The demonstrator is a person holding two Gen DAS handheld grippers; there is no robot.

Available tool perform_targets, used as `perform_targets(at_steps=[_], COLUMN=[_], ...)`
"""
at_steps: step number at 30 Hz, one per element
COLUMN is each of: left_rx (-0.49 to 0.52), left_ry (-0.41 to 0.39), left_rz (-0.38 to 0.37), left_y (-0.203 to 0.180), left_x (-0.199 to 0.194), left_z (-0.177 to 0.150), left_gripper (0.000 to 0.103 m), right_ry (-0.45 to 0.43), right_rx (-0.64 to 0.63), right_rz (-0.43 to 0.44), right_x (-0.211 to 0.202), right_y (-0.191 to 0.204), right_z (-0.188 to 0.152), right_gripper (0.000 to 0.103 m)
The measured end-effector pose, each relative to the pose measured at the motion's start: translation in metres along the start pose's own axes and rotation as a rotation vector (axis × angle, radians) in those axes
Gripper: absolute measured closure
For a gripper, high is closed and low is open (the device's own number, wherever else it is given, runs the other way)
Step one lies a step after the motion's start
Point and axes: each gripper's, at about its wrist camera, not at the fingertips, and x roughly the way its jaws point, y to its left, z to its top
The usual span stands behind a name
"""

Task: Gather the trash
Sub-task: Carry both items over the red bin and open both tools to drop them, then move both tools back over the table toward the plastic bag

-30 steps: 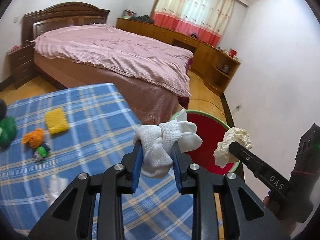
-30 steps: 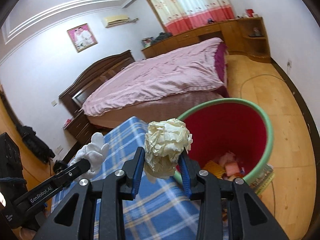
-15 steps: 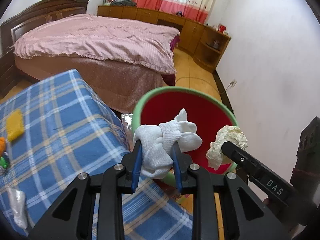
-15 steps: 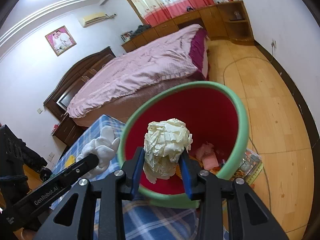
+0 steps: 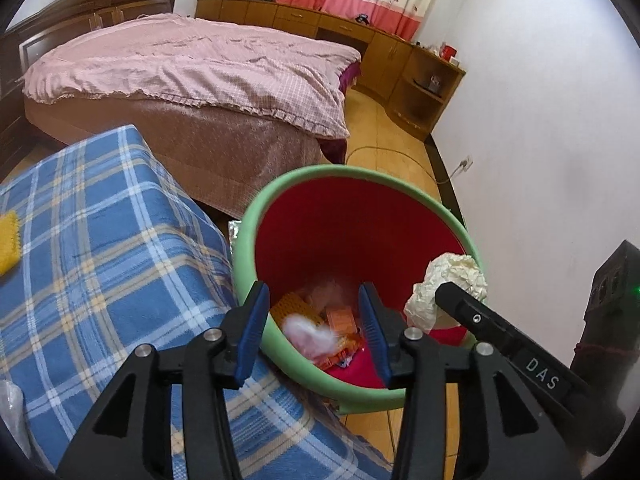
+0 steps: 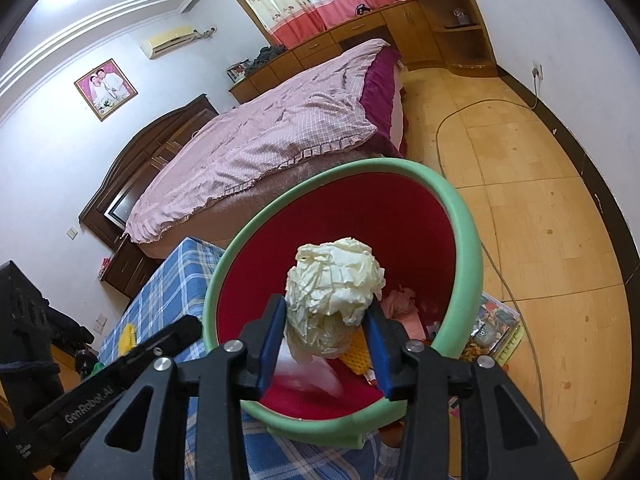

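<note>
The left gripper [image 5: 314,320] hangs over the mouth of the bin [image 5: 256,216] with its jaws spread wide and nothing between them; a blurred white bundle [image 5: 306,330] shows just below, inside the bin among orange and pink scraps, so that piece looks to be going in safely. The right gripper [image 6: 326,334] is clamped on a ball of crumpled paper [image 6: 334,292], held above the red inside of the bin and nearer its right-hand rim in the left camera's view. The main risk, as I judge it, lies with that ball: it is light and springy, so if the jaws part while it sits close to the rim it could clip the green edge and bounce onto the floor [image 6: 540,208] or back onto the checked cloth [image 5: 100,240]. The paper might also cling to one blue pad and drop late, off-centre. The two tools sit near each other, so a hurried pull-back could knock them together. A yellow sponge [image 5: 8,242] lies on the cloth, well apart from the bin.
</note>
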Motion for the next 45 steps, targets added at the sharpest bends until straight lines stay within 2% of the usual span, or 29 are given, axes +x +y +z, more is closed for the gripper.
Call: perform_targets(at_steps=[2,4,9,21,31,38,45], left_rx=[-0.007,-0.013,-0.015,-0.068,-0.090,-0.125,-0.158], left_ry=[-0.005,-0.010,-0.026,-0.097,-0.138,-0.135,-0.132], left_rz=[0.005,0.009,0.024,0.098,0.186,0.265,0.297], left_y=[0.002,0.005,0.011,0.044,0.075,0.102,0.129], left_x=[-0.004,-0.007,-0.020,-0.065,-0.103,-0.123,-0.141], left_z=[0.001,0.001,-0.001,-0.006,-0.017,-0.034,-0.050], left_gripper=[0.056,0.056,0.056,0.056,0.056,0.056,0.056], right_ry=[-0.001,-0.002,-0.015,-0.023,-0.003,0.002,0.032], right_rx=[0.002,0.002,-0.005,-0.033,-0.090,-0.128,-0.164], right_rz=[0.001,-0.002,-0.001,0.032,0.090,0.114,0.134], right_x=[0.000,-0.002,-0.007,-0.021,-0.029,-0.036,-0.041], right_y=[-0.001,0.000,0.005,0.029,0.067,0.089,0.114], right_z=[0.001,0.000,-0.001,-0.010,-0.026,-0.038,-0.053], right_gripper=[0.056,0.048,0.045,0.041,0.039,0.037,0.035])
